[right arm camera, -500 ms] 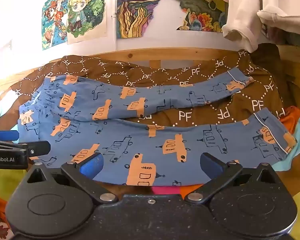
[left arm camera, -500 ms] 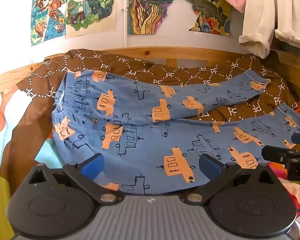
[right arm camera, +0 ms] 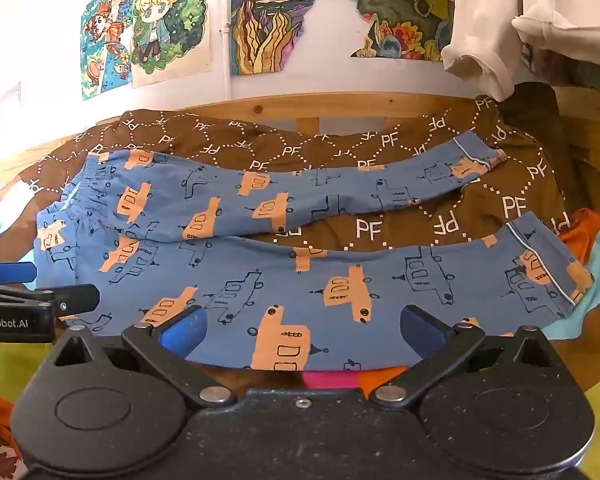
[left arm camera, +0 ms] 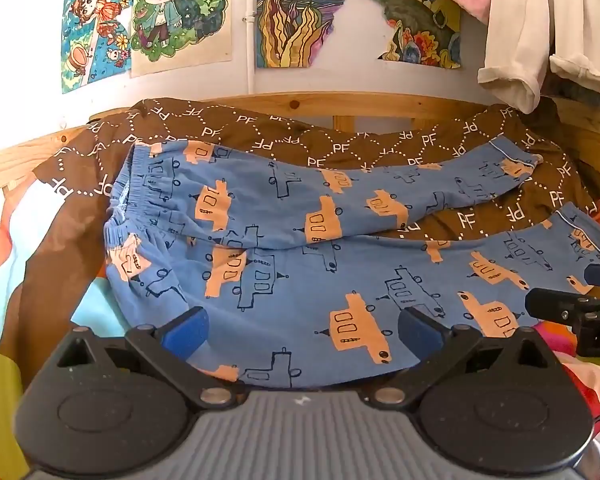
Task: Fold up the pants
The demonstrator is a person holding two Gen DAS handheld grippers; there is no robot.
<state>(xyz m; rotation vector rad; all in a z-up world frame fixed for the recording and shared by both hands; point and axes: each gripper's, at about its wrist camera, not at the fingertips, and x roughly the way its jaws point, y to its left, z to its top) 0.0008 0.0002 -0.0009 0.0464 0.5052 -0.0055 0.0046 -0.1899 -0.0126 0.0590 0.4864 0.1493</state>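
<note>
Blue pants (left arm camera: pixel 284 248) printed with orange vehicles lie spread out on a brown blanket (left arm camera: pixel 340 144), waistband at the left, both legs running right. The far leg (right arm camera: pixel 340 192) angles away from the near leg (right arm camera: pixel 380 280), leaving a wedge of blanket between them. My left gripper (left arm camera: pixel 302 326) hovers open over the near leg close to the crotch, nothing between its blue pads. My right gripper (right arm camera: pixel 300 326) is open above the near leg's front edge, about mid-leg. Each gripper shows at the other view's side: the right one (left arm camera: pixel 572 312), the left one (right arm camera: pixel 40 300).
A wooden bed rail (left arm camera: pixel 340 104) runs behind the blanket, with drawings taped on the wall (left arm camera: pixel 172 12) above. Cream and pink clothes (left arm camera: pixel 540 28) hang at the upper right. Colourful bedding (right arm camera: pixel 592 240) shows beyond the cuffs and at the front edge.
</note>
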